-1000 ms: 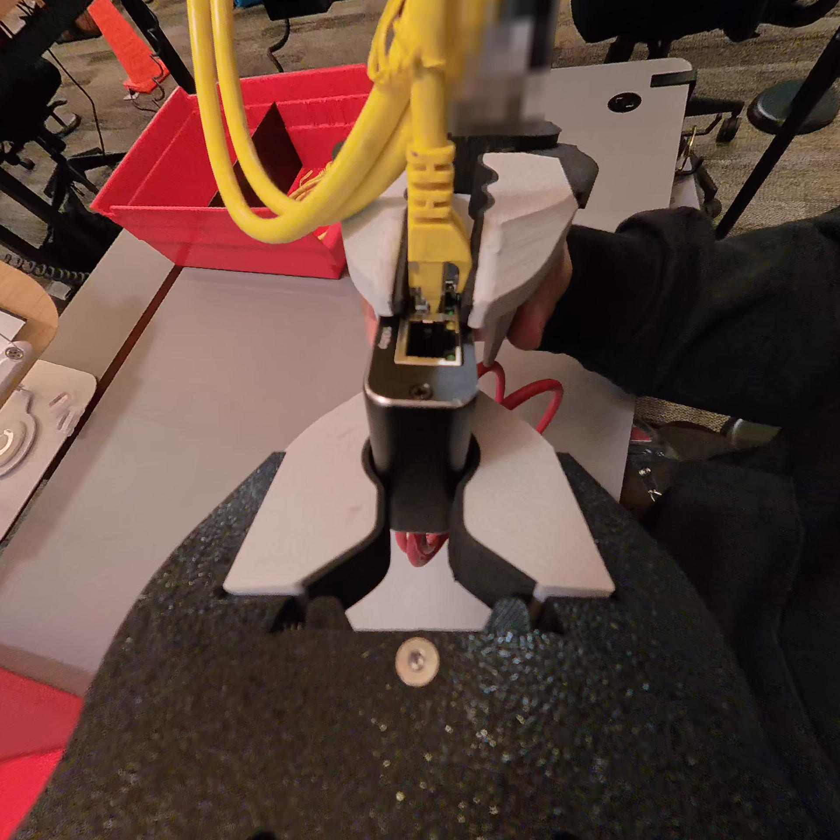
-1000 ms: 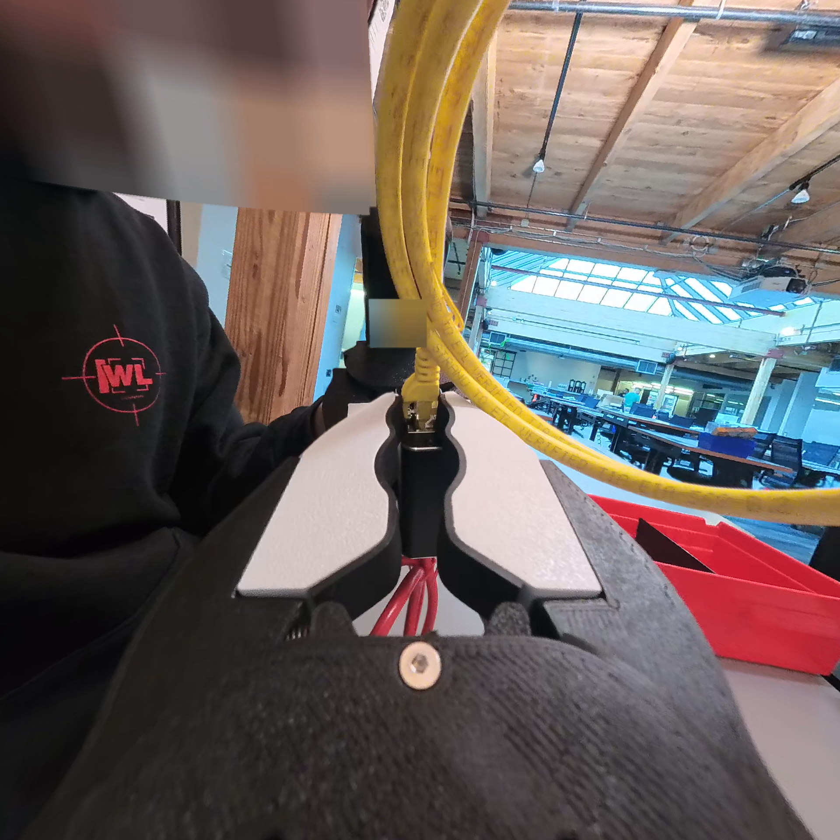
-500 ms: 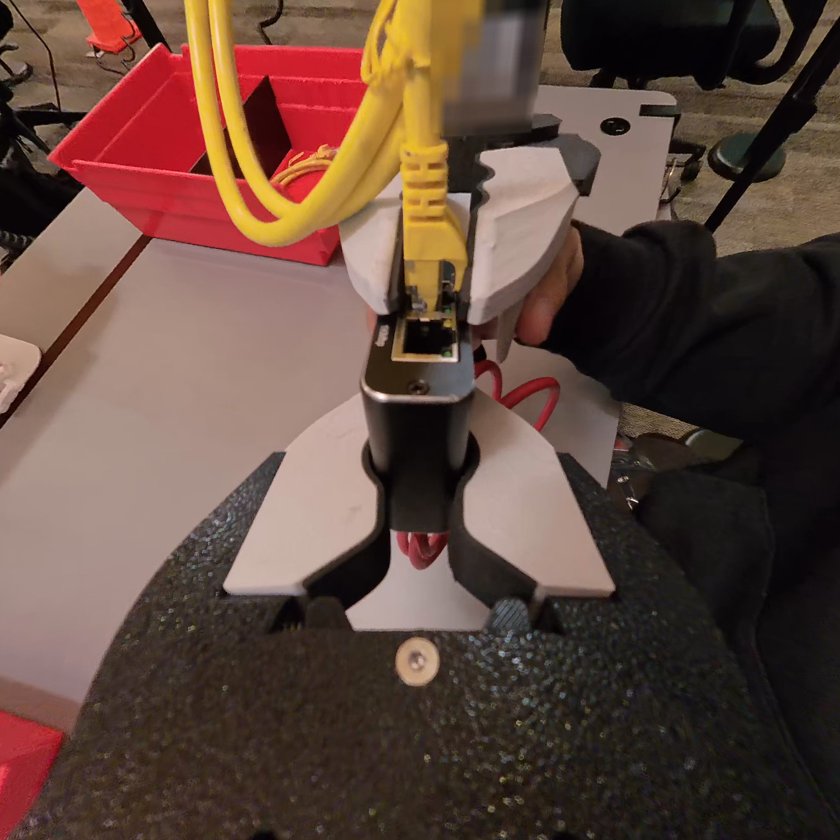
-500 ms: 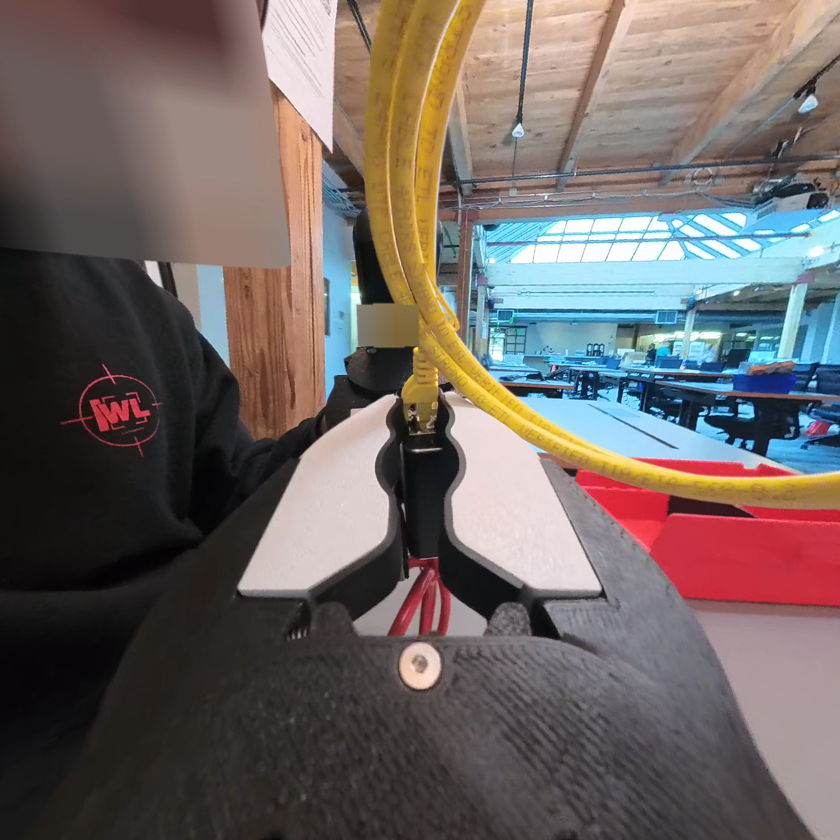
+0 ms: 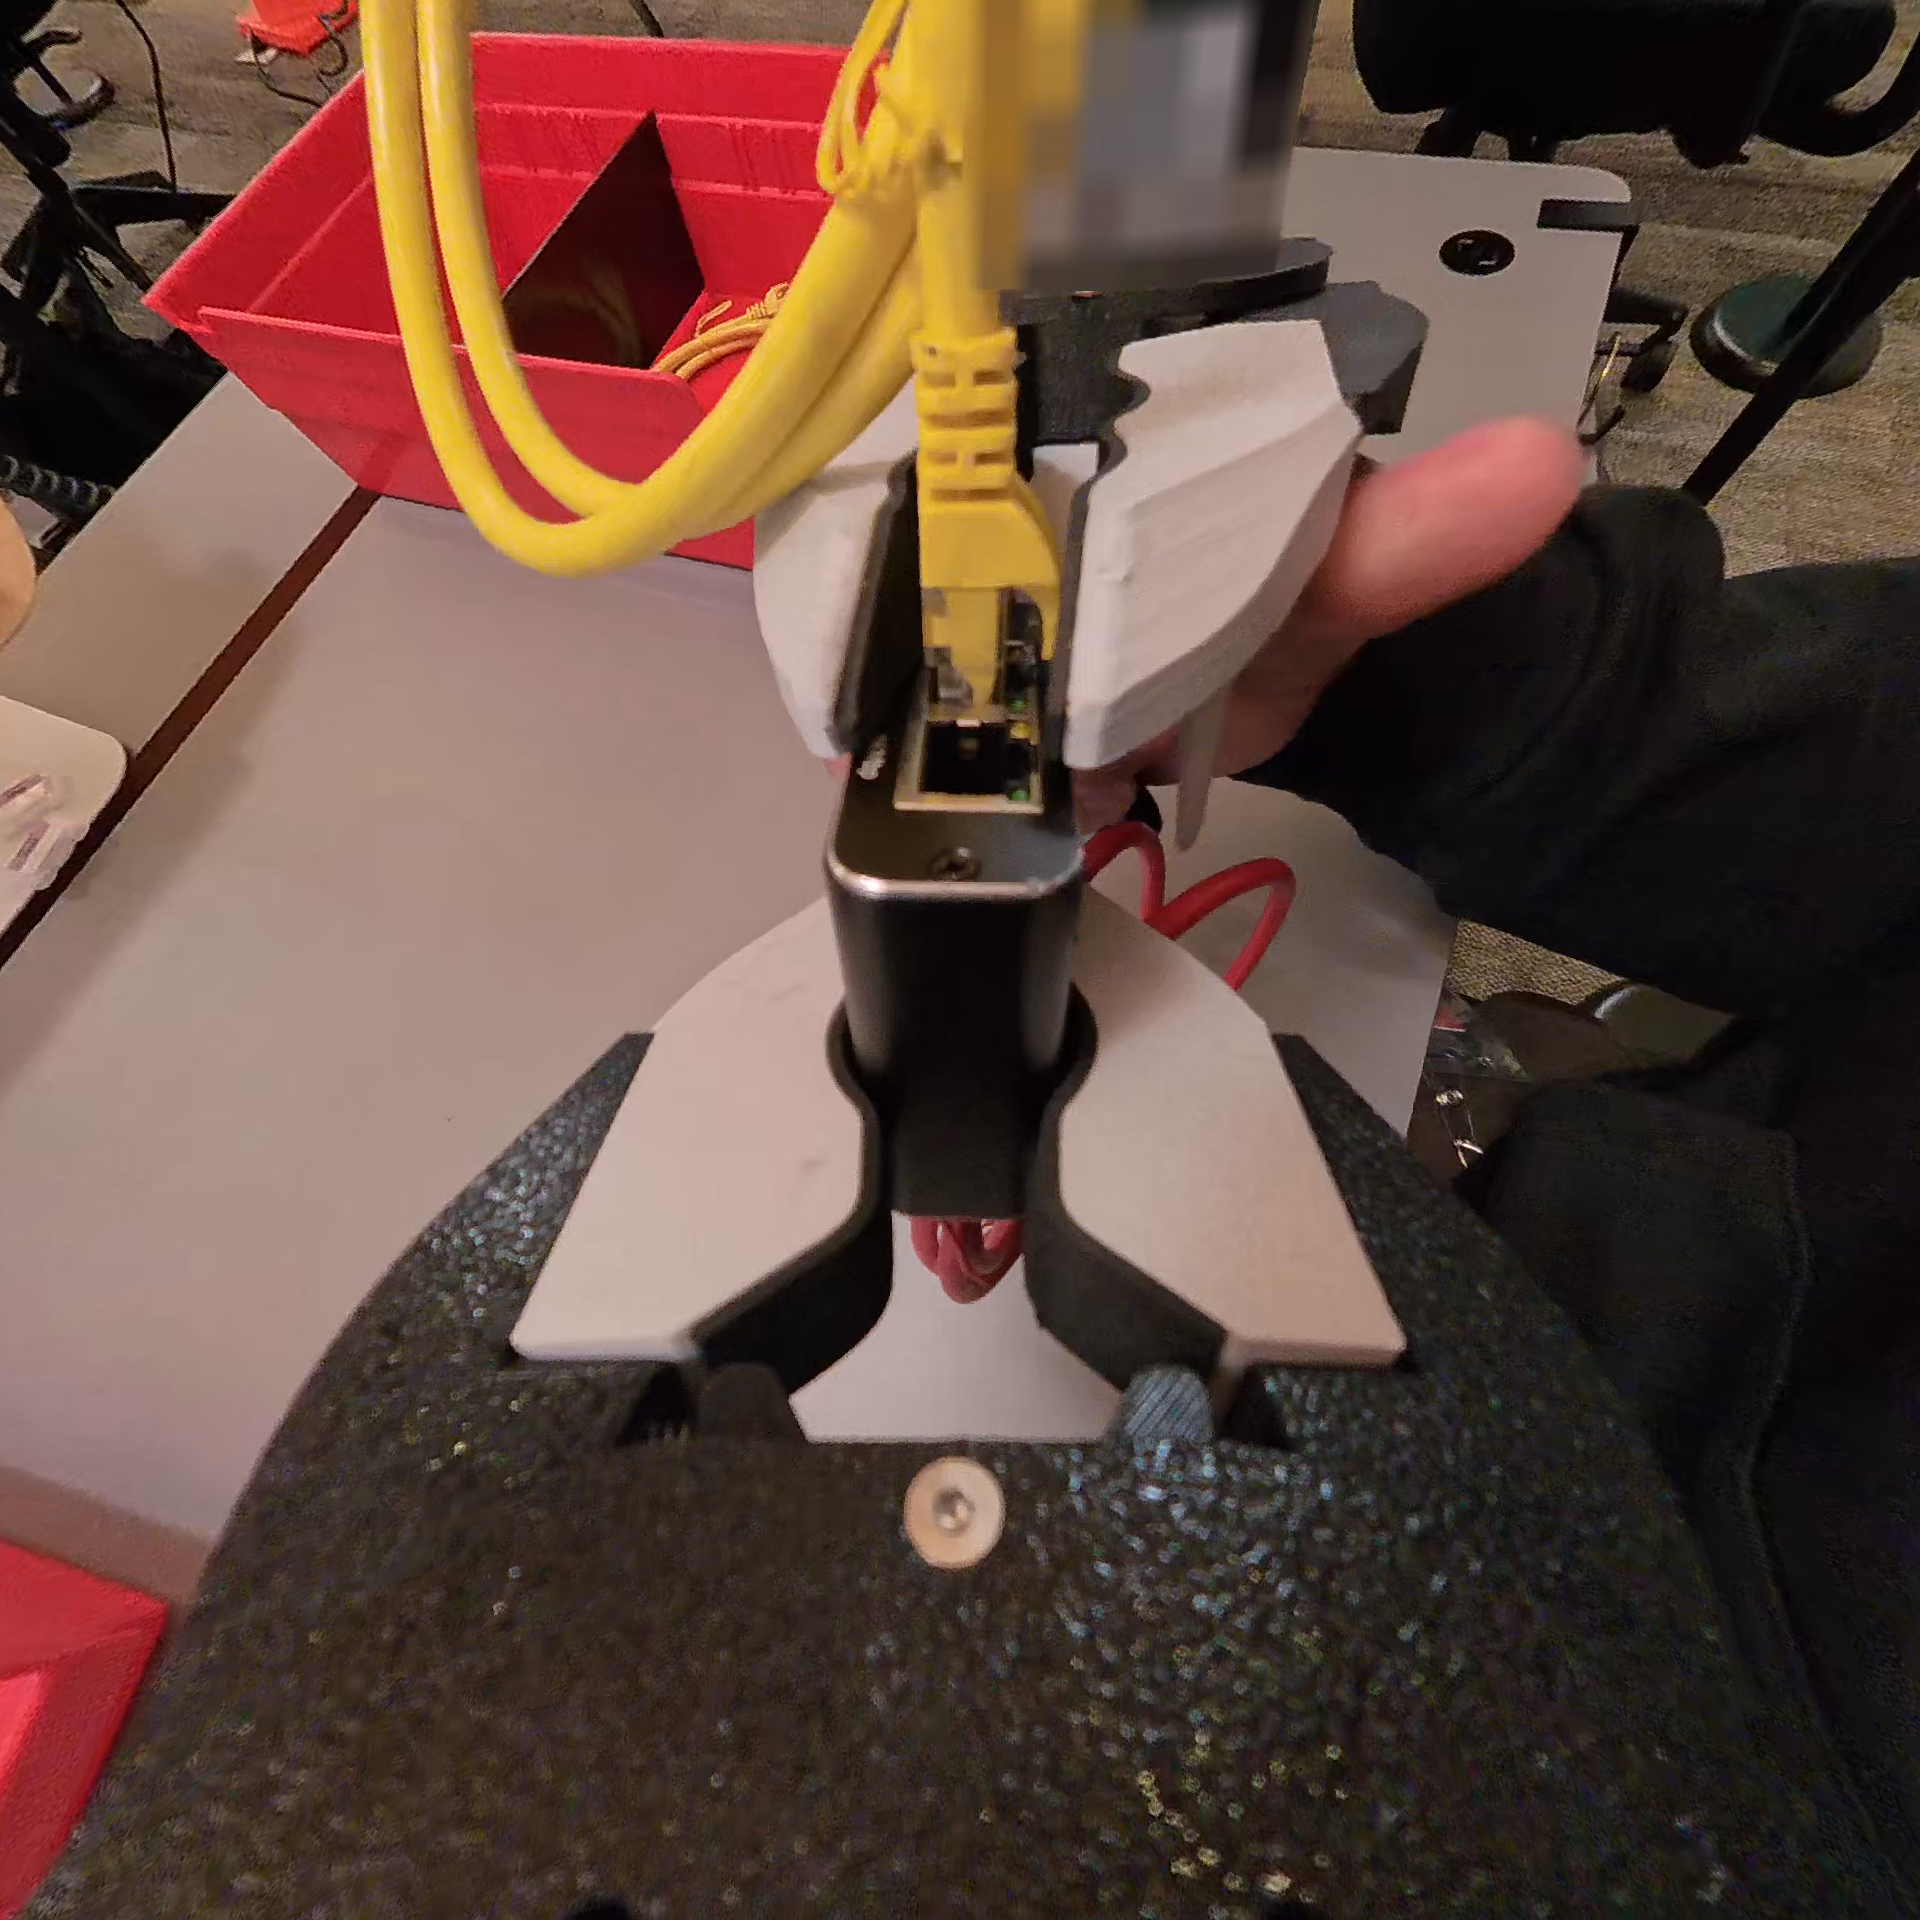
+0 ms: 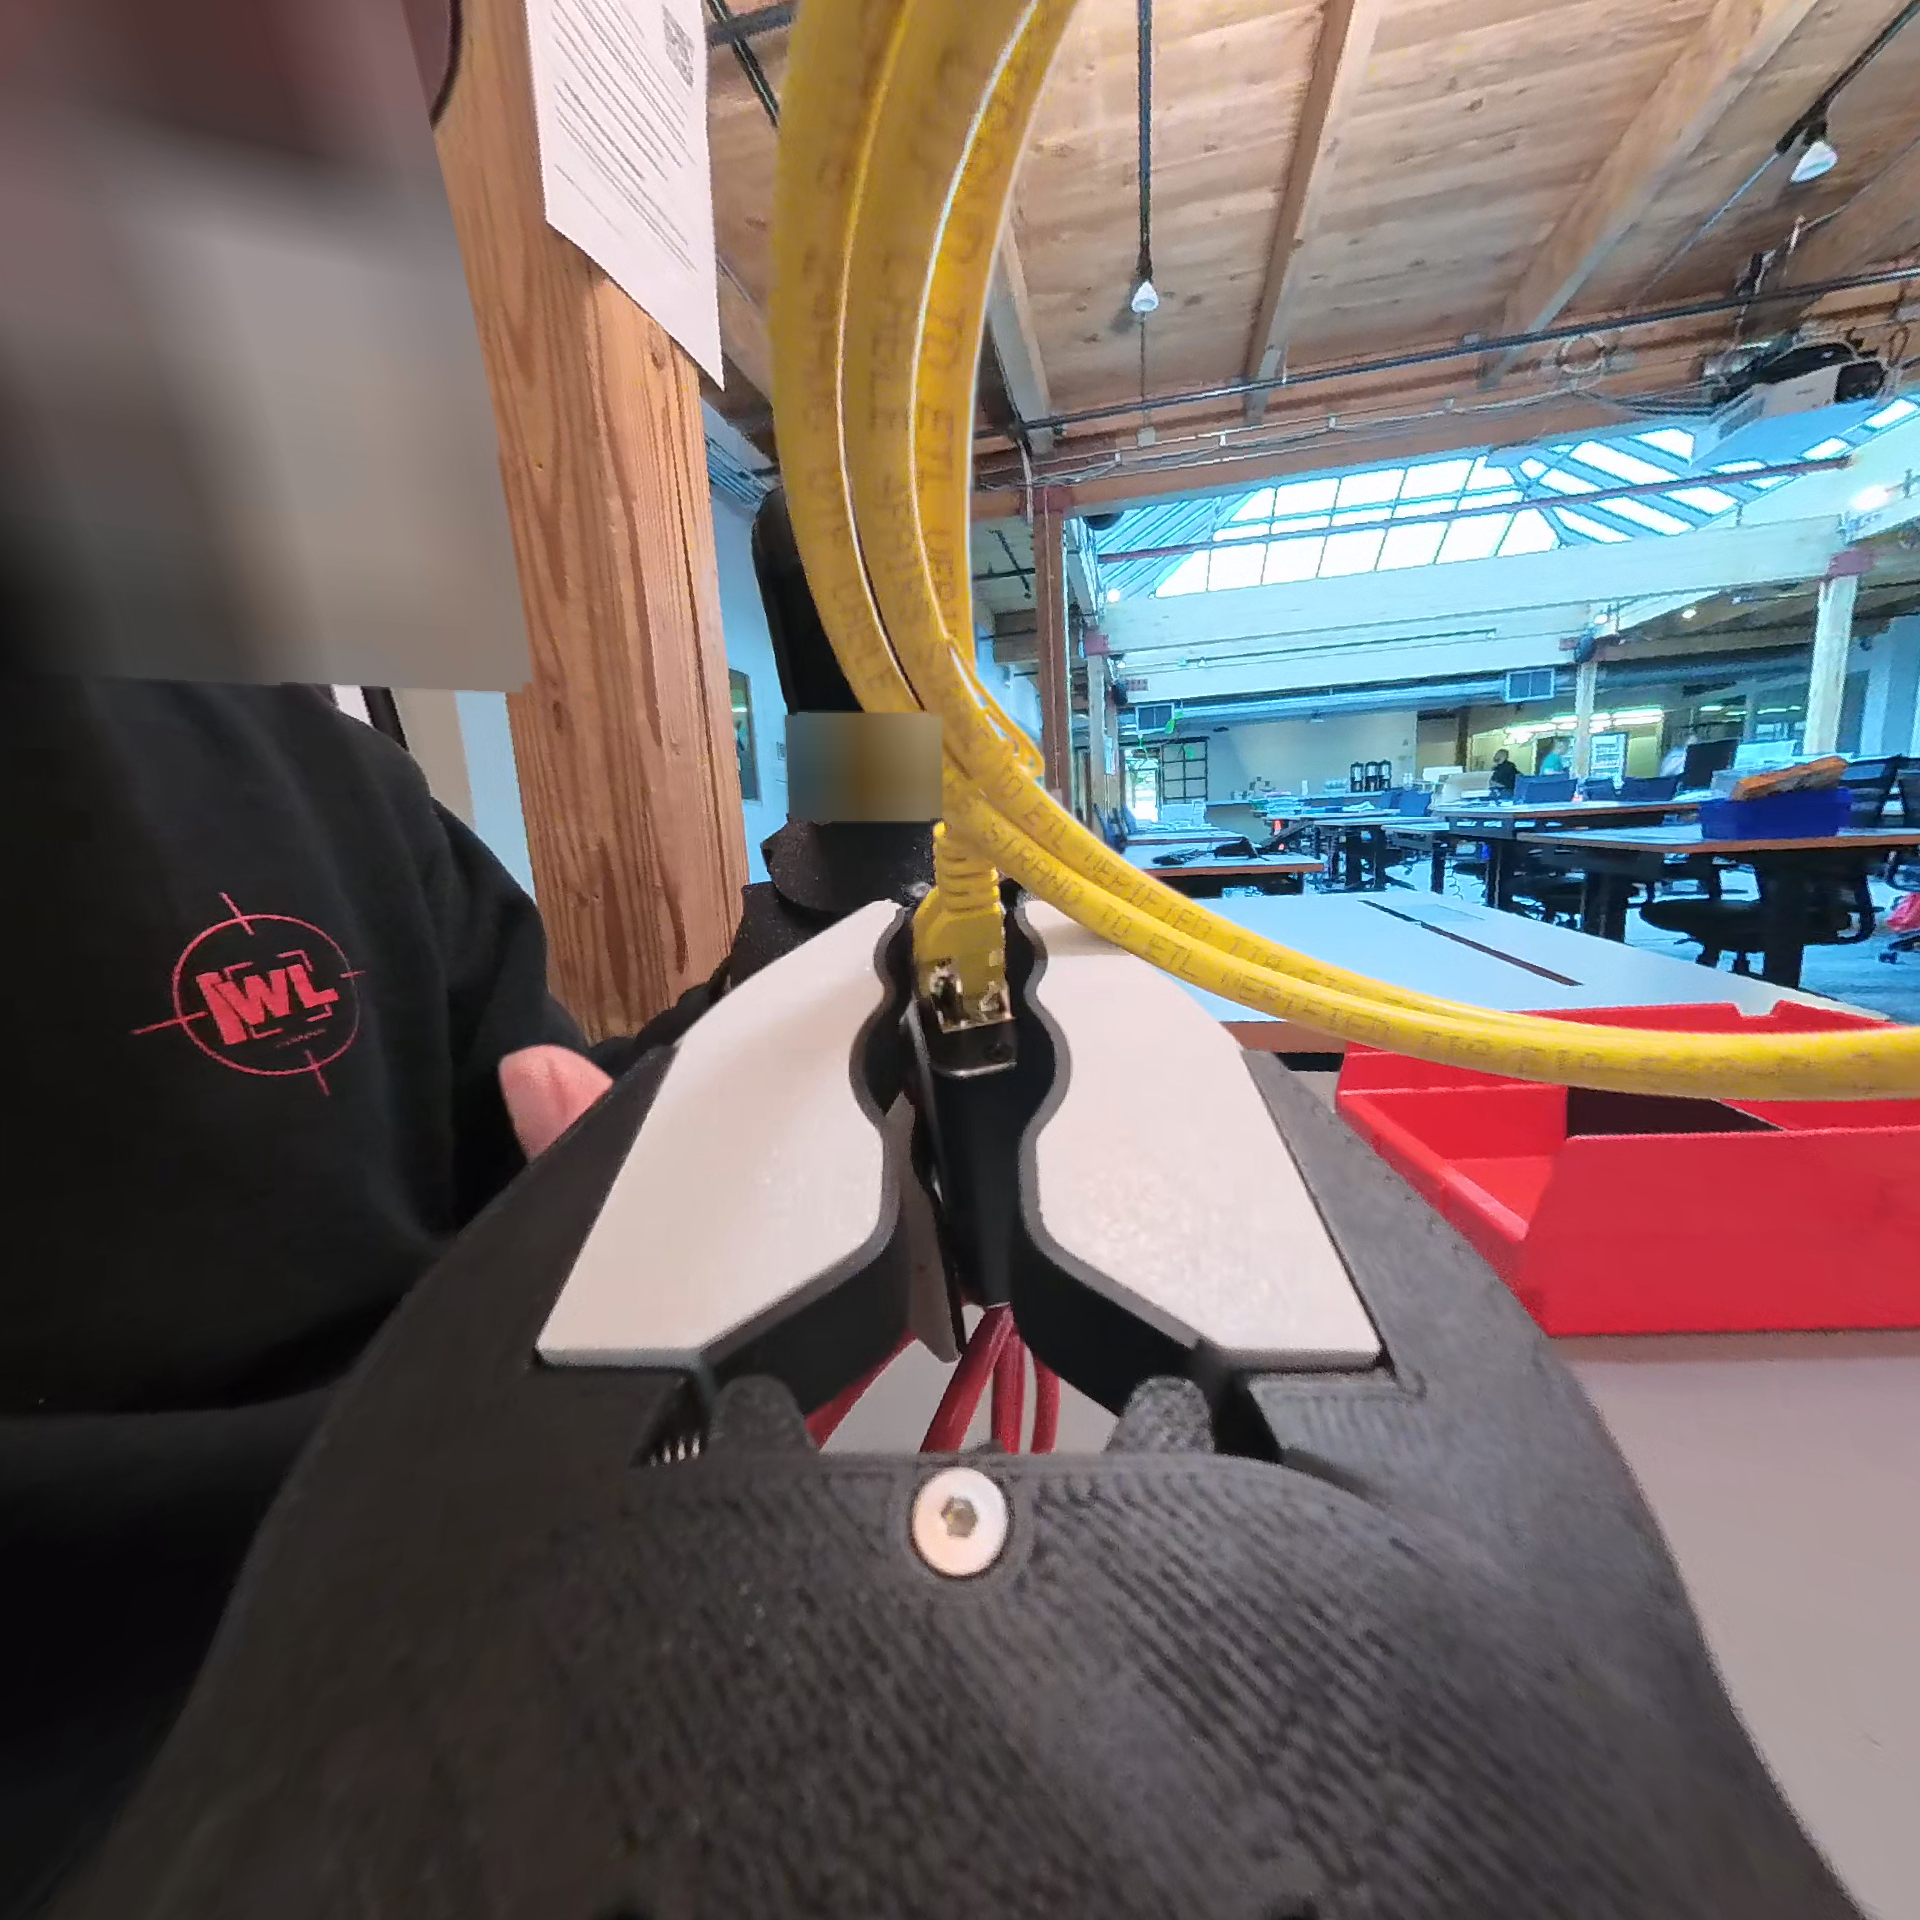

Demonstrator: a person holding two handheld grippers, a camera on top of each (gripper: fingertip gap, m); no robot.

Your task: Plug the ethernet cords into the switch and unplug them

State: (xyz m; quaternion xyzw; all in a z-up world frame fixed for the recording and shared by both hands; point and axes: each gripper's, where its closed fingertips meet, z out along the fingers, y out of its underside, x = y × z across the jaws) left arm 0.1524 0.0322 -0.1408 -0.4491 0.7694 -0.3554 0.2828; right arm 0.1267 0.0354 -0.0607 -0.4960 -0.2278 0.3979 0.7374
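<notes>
Jaws of our left gripper [image 5: 961, 1049] clamp the switch [image 5: 956, 935] upright; the right gripper [image 6: 961, 1039] (facing it) pinches the yellow plug [image 5: 982, 551], seated in the switch's far port, axis in line.

Light: warm and dim over the grey table [image 5: 436, 831]; in the right wrist view, cool daylight came through skylights [image 6: 1455, 509] far behind the red bin [image 6: 1662, 1195].
Glare: speckled glints on the left gripper [image 5: 961, 1039] housing.
Blur: thumb [image 5: 1455, 520] beside the yellow cable [image 5: 977, 488] smeared.
Distortion: wide-angle bending toward the edges around the bin.
</notes>
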